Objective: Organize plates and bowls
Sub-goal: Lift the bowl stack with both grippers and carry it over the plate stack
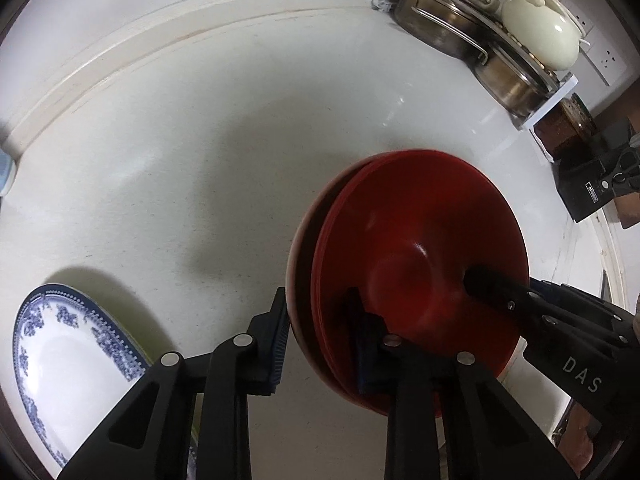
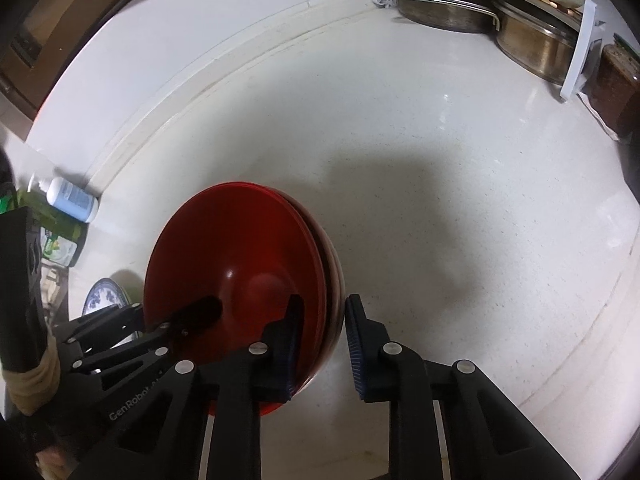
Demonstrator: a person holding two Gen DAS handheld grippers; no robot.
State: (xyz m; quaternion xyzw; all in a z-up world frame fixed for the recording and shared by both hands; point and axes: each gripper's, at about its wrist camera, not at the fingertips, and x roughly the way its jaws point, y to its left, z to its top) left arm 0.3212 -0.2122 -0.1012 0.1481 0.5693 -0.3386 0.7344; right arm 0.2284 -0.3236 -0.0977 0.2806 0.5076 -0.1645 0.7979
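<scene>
A blue-and-white patterned plate (image 1: 68, 364) lies flat on the white desk (image 1: 192, 184) at far left. To its right, the left gripper (image 1: 320, 340) straddles the near rim of a stack of red bowls (image 1: 420, 248), one finger inside and one outside, not visibly pinching it. The stack sits mid-desk. The right gripper (image 2: 320, 344) straddles the opposite rim the same way, its outer pad apart from the bowls. At the far right, steel pots (image 1: 444, 28) sit in a white rack (image 1: 548, 108).
</scene>
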